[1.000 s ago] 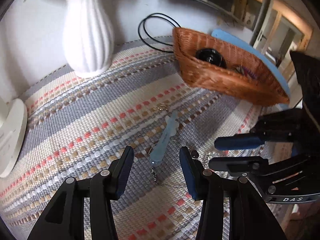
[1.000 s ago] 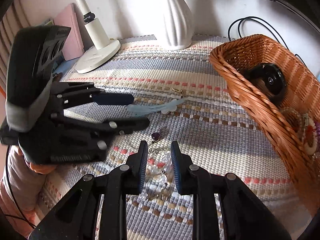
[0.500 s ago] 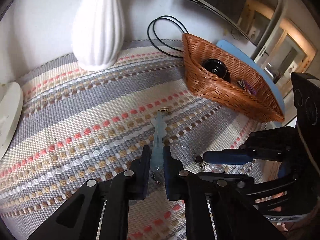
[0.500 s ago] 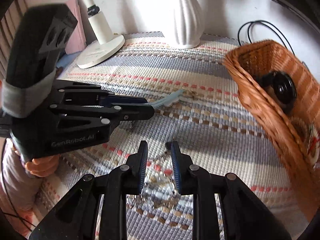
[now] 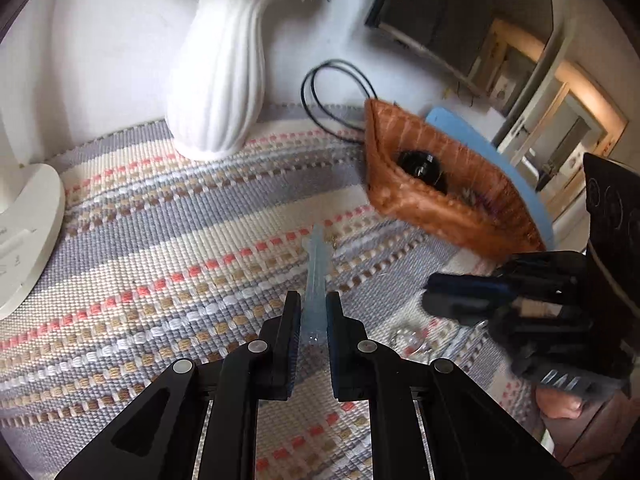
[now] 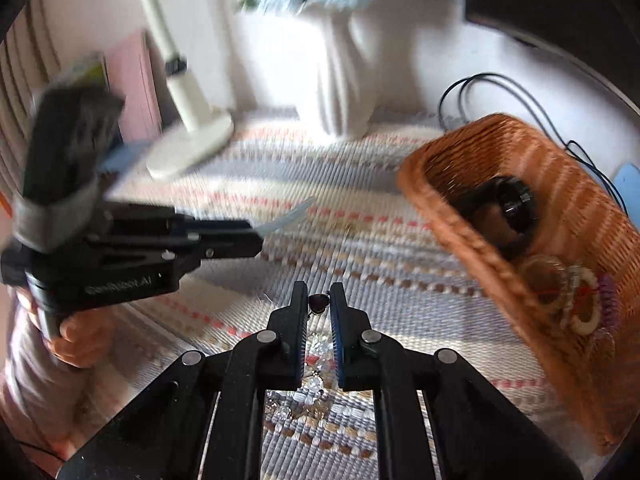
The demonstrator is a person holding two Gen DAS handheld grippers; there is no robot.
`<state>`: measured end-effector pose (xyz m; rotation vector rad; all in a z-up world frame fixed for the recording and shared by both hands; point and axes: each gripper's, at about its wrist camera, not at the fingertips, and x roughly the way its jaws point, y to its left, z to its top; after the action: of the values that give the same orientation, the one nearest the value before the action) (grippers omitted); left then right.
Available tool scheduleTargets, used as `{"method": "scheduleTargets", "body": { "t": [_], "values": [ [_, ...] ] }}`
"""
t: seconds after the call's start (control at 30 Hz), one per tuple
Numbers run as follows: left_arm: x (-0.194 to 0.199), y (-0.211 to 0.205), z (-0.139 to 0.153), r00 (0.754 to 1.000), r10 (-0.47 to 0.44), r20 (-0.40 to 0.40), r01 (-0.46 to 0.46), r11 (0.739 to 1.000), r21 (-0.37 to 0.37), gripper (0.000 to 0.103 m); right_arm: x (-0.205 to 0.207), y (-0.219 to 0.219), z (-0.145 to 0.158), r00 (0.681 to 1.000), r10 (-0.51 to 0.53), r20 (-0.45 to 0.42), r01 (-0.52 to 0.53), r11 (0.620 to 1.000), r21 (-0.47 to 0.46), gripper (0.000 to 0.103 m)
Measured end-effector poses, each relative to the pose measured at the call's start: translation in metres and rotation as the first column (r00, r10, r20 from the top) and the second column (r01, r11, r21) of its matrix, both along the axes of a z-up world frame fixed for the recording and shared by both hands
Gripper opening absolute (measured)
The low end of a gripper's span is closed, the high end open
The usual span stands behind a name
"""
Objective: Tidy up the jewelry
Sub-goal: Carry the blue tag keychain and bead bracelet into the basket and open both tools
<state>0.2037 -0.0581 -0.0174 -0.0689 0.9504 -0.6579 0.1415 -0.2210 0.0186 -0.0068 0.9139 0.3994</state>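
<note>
My left gripper is shut on a pale blue hair clip and holds it above the striped woven mat; the clip also shows in the right wrist view. My right gripper is shut on a crystal necklace with a dark pendant between its tips; the strands hang down to the mat. A wicker basket lies at the right, also in the right wrist view, with a black round object and beaded jewelry inside.
A white ribbed vase with blue flowers stands at the back. A white lamp base sits at the left. A black cable loops behind the basket. A pink book leans at the far left.
My left gripper closed on the blue hair clip and lifted it off the mat. My right gripper rose with the necklace and both views swung toward the basket.
</note>
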Motion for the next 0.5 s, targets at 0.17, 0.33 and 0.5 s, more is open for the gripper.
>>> {"method": "scheduleTargets", "body": {
  "t": [0.17, 0.33, 0.5],
  "values": [
    [-0.011, 0.002, 0.014, 1.0, 0.0, 0.029, 0.001, 0.999, -0.052, 0.013, -0.007, -0.021, 0.028, 0.999, -0.035, 0.035, 0.033, 0.997, 0.065, 0.012],
    [-0.018, -0.007, 0.022, 0.998, -0.009, 0.055, 0.011, 0.999, -0.038, 0.013, -0.011, -0.048, 0.054, 0.993, -0.09, 0.075, 0.083, 0.992, 0.097, 0.012],
    [-0.016, -0.022, 0.03, 0.998, -0.015, 0.055, 0.017, 1.0, -0.023, 0.013, -0.017, -0.08, 0.083, 0.977, -0.158, 0.143, 0.144, 0.984, 0.102, 0.012]
  ]
}}
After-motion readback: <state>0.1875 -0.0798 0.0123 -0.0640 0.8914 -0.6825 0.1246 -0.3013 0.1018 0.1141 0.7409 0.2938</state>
